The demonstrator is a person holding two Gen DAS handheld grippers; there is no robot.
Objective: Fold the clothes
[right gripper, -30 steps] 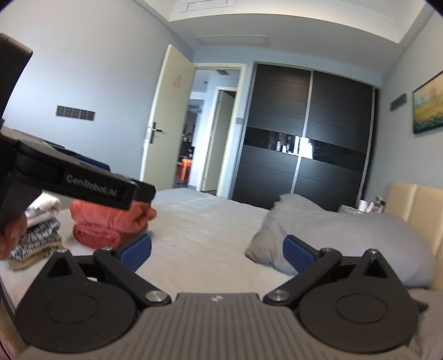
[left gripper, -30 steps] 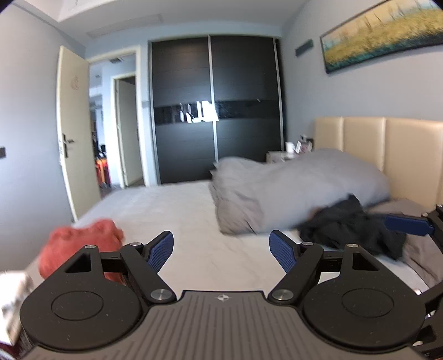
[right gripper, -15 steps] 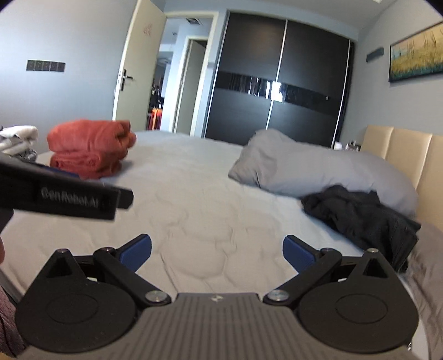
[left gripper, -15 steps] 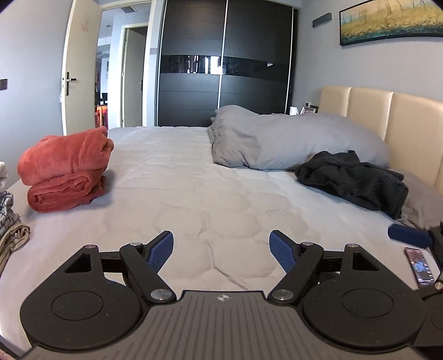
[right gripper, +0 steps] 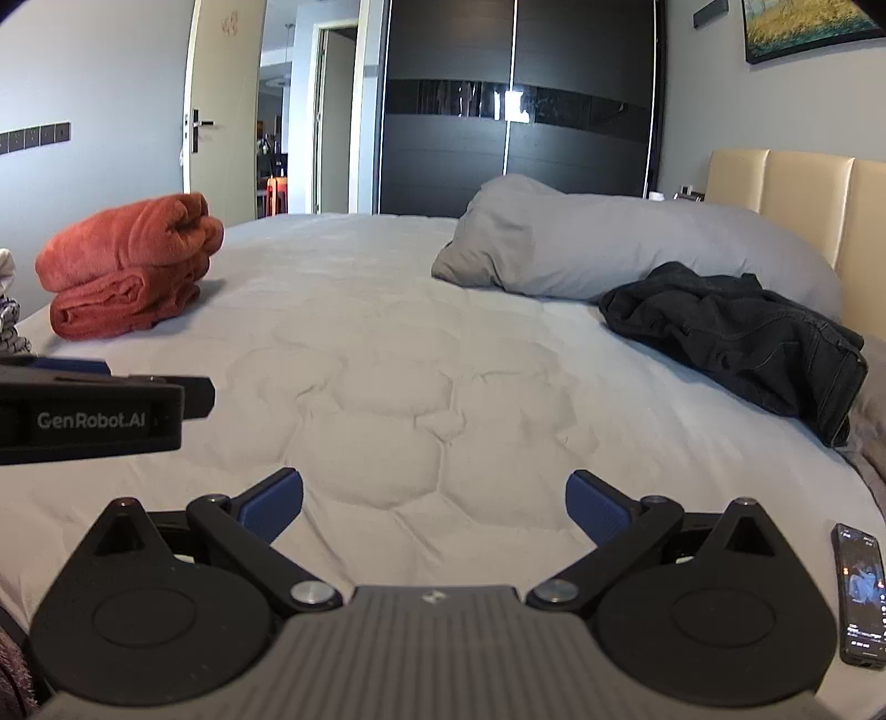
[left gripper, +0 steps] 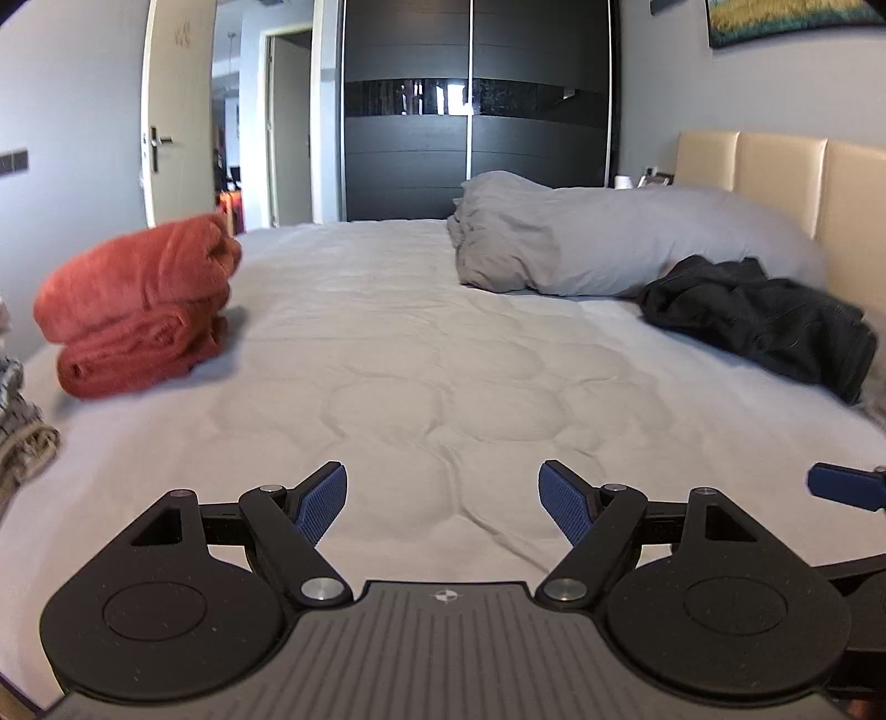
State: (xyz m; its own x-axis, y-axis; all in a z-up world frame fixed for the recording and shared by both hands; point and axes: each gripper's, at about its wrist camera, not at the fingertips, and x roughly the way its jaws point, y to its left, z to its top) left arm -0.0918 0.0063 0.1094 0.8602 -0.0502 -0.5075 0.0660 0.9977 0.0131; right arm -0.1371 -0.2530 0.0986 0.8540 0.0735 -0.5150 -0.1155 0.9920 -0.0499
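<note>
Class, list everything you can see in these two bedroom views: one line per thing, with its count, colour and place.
folded fleece garments: two, rust red, stacked at the bed's left
crumpled garment: one, black, unfolded, right side beside the pillow
patterned clothes: a pile, grey and white, far left edge, mostly cut off
pillow: one, grey, by the headboard
mattress: one, white quilted, centre
headboard: one, beige, right
phone: one, black, screen lit, mattress's near right
wardrobe: one, black, back wall
door: one, cream, open, left
painting: one, yellow and teal, right wall
left gripper: black with blue pads, jaws open, empty
right gripper: same, jaws open, empty
</note>
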